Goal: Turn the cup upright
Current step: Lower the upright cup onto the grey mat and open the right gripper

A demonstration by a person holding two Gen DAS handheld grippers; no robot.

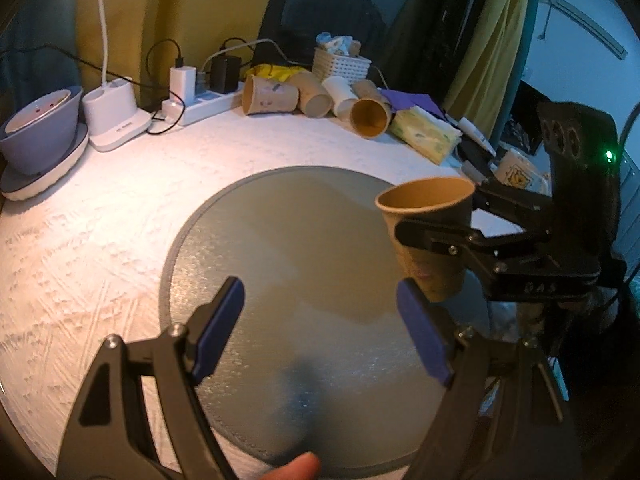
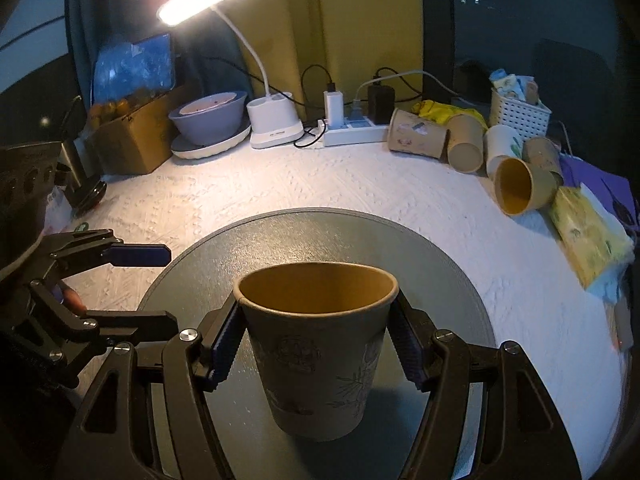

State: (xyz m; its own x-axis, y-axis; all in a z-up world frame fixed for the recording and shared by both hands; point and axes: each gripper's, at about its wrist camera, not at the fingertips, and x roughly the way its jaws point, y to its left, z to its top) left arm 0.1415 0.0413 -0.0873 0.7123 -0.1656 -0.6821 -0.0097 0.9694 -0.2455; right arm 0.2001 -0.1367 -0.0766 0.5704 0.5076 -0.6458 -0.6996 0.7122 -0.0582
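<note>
between the right tongs [image 2: 316,344], the cup [image 2: 316,344] sits upright.

Both wrist views close, facing lamp-side wall — share grey mat [image 1: 280,240].

table [image 2: 360,184] | round mat [image 2: 440,248] | 5 cups [image 2: 416,134] | power strip [image 2: 352,134]

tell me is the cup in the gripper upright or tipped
Upright: the cup has its open mouth facing up, base down, clamped in the right gripper above the round mat.
</note>
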